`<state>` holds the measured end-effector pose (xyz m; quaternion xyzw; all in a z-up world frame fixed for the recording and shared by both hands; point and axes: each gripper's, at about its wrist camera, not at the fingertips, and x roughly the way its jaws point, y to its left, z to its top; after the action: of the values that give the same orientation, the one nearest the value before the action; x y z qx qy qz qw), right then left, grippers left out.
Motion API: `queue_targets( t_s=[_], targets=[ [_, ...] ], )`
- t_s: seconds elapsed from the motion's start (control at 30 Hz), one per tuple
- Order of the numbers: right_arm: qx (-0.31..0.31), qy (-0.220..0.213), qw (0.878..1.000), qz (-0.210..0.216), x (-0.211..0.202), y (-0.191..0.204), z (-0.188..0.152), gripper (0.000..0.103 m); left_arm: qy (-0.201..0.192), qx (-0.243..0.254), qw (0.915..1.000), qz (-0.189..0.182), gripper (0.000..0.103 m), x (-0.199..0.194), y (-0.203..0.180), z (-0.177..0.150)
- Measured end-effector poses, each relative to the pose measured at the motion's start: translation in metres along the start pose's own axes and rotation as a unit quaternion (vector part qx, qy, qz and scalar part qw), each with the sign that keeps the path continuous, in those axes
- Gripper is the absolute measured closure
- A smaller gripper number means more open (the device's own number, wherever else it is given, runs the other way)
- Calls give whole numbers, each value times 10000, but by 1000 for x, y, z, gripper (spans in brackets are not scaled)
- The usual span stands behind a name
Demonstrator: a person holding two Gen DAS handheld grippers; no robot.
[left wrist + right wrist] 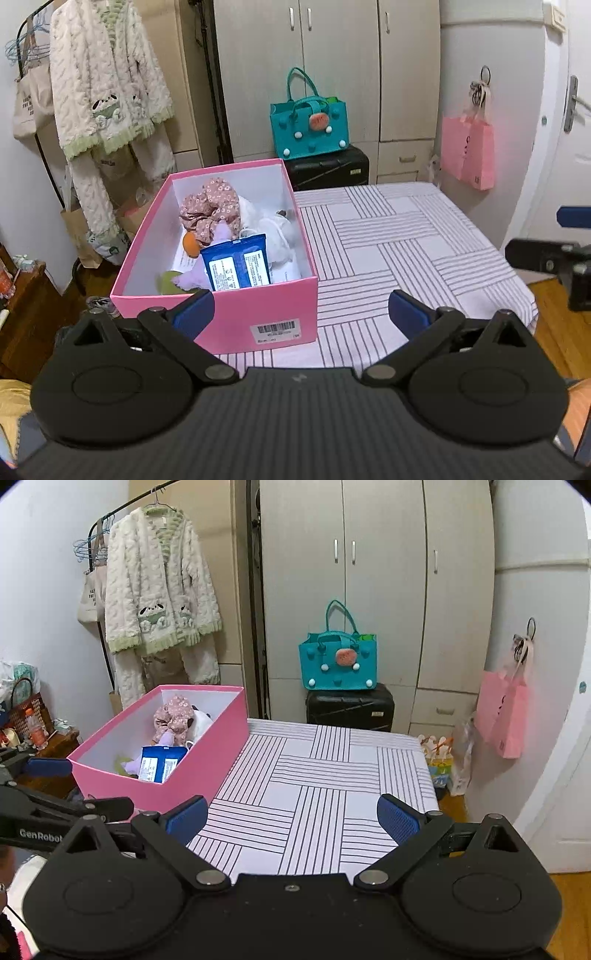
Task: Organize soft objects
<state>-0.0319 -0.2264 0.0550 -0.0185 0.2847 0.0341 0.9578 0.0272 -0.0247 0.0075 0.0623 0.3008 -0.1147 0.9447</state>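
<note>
A pink box point(255, 302) point(207, 760) stands on the left of the striped tablecloth point(388, 236) point(314, 786). Inside it lie a floral pink scrunchie point(210, 210) point(173, 714), a white plush point(273, 232) point(201, 718), an orange ball point(192, 243), a lilac soft toy point(192, 280) and a blue tissue pack point(236, 266) point(159, 764). My left gripper point(301, 310) hangs open just in front of the box's near wall, empty. My right gripper point(291, 819) is open over the cloth, right of the box, empty. The right gripper's fingers point(535, 254) show at the left wrist view's right edge.
A teal felt bag point(308, 125) point(338, 661) sits on a black suitcase point(328, 170) point(351, 707) behind the table, before a wardrobe point(380, 572). A fluffy robe point(107, 81) point(159, 583) hangs on a rack at left. Pink bags point(472, 151) point(506, 712) hang at right.
</note>
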Motion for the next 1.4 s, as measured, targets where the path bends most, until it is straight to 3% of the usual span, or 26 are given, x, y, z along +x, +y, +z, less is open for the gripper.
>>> queue_targets(
  t_s=[0.2,0.73,1.4],
  targets=[
    [-117,-24,9998,-140,-2,6,-2,3,-50,-204,9998,30,1,-1,7,2],
    [1,-46,9990,-453,0,8,0,3,65,-174,9997,159,1,6,14,3],
    [160,-42,9985,-516,3,0,0,3,218,-64,9993,291,0,9,11,6]
  ],
)
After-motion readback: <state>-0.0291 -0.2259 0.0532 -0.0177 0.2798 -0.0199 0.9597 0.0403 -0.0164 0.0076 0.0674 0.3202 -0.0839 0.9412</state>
